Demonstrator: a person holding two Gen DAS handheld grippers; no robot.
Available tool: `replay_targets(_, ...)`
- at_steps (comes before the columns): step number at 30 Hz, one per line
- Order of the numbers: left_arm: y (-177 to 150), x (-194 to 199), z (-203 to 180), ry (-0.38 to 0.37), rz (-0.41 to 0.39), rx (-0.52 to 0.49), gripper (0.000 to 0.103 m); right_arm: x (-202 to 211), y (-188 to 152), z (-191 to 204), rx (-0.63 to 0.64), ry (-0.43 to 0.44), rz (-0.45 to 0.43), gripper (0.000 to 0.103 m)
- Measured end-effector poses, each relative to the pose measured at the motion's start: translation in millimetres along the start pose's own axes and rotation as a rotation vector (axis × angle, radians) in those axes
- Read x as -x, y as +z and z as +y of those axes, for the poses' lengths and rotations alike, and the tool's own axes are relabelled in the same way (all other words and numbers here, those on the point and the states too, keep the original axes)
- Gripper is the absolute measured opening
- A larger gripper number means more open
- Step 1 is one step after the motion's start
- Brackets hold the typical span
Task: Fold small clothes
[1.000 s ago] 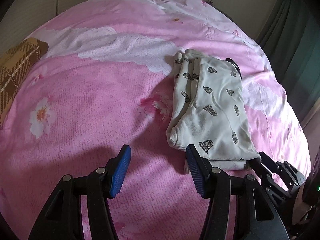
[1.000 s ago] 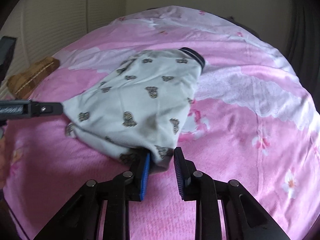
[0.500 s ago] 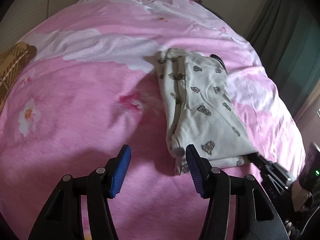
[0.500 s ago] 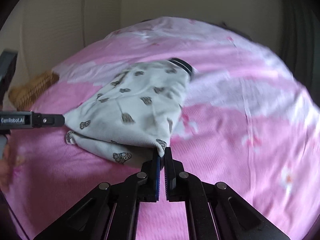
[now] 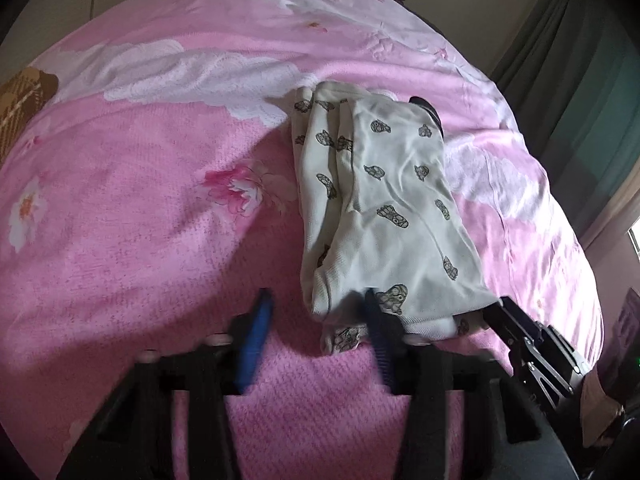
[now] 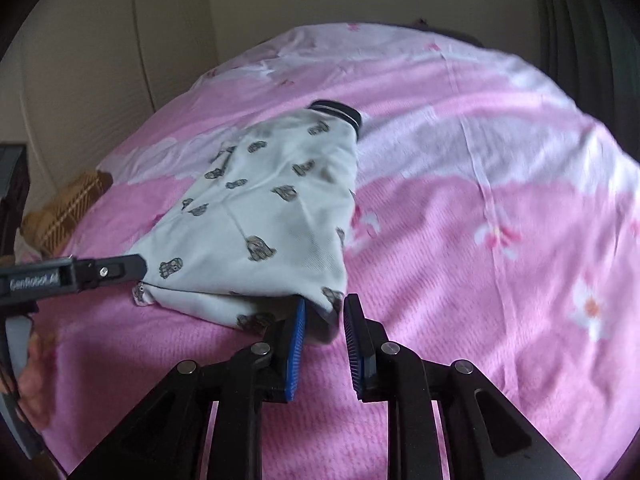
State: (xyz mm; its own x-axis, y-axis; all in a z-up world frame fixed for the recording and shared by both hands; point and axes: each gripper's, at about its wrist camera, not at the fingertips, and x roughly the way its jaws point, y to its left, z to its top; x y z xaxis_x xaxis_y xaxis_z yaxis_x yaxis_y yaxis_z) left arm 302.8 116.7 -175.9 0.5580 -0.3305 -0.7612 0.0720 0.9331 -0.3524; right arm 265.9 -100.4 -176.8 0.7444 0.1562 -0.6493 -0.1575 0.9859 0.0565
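A small white garment [image 5: 392, 200] with dark prints and a black striped cuff lies folded lengthwise on the pink bedspread [image 5: 120, 240]. My left gripper [image 5: 316, 304] hovers at its near left corner. Its jaws are blurred and closing, still apart, and the corner lies beside the right pad. In the right wrist view the garment [image 6: 272, 208] has its near right corner between the blue pads of my right gripper [image 6: 326, 304]. Those jaws are opening, and the right pad stands apart from the cloth. Each view shows the other gripper's tip at the garment's near edge.
A brown plaid cushion [image 5: 20, 100] lies at the bed's far left edge, also seen as the cushion [image 6: 68, 208] in the right wrist view. Dark green curtains [image 5: 580, 80] hang past the bed's right side. A pale wall [image 6: 120, 60] stands behind the bed.
My right gripper shut on the garment's near corner half a second ago, and its jaws have parted again. The left jaws have narrowed and moved toward the garment's near left corner.
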Motion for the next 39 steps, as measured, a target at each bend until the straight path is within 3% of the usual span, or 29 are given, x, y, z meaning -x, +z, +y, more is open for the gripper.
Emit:
replay_targets(2, -0.6, -4.5, -0.1, -0.007, 0.013, -0.002, 0.022, -0.8, 2.3, 5.4, 0.041, -0.010, -0.014, 0.020)
replay_targets(3, -1.9, -5.1, -0.4, -0.007, 0.012, -0.003, 0.021, -2.0, 2.7, 6.0, 0.047, -0.006, -0.012, 0.016)
replay_targets(4, -3.5, -4.2, -0.8, -0.006, 0.006, -0.007, 0.017, -4.7, 2.6, 4.5, 0.044, 0.001, 0.001, 0.006)
replay_targets(5, -5.1, -2.3, -1.1, -0.003, -0.001, -0.011, 0.014, -6.1, 1.9, 1.8, 0.033, 0.003, 0.010, 0.006)
replay_targets(12, -21.2, 0.9, 1.2, 0.032, -0.003, -0.016, 0.013, -7.6, -17.2, -14.3, -0.032, 0.015, 0.051, 0.005)
replay_targets(14, -17.9, 9.8, 0.3, 0.041, -0.026, -0.022, 0.018, -7.5, -19.1, -14.6, -0.033, 0.032, 0.064, 0.005)
replay_targets(16, -10.1, 22.0, -2.7, 0.054, -0.068, -0.038, 0.025, 0.0, -16.8, -16.1, -0.039, 0.040, 0.041, 0.010)
replay_targets(19, 14.5, 38.9, -10.8, 0.055, -0.129, -0.078, 0.026, 14.3, -12.7, -18.6, -0.048, 0.059, -0.011, 0.033)
replay_targets(21, 38.1, 39.7, -19.5, 0.054, -0.145, -0.123, 0.026, 24.9, -8.1, -21.4, -0.071, 0.072, -0.054, 0.037)
replay_targets(25, 87.9, 13.6, -43.6, 0.009, -0.121, -0.241, 0.026, 29.3, 9.1, -24.9, -0.115, 0.079, -0.102, 0.038)
replay_targets(28, 115.8, -22.0, -55.0, -0.035, -0.073, -0.273, 0.026, 22.3, 25.6, -30.0, -0.144, 0.057, -0.124, 0.038)
replay_targets(35, 142.1, -86.3, -45.2, -0.011, 0.036, -0.220, 0.026, -5.5, 61.0, -41.7, -0.212, 0.052, -0.138, 0.038)
replay_targets(39, 145.3, -94.9, -35.7, -0.027, 0.054, -0.175, 0.027, -20.0, 67.1, -46.0, -0.219, 0.044, -0.126, 0.038)
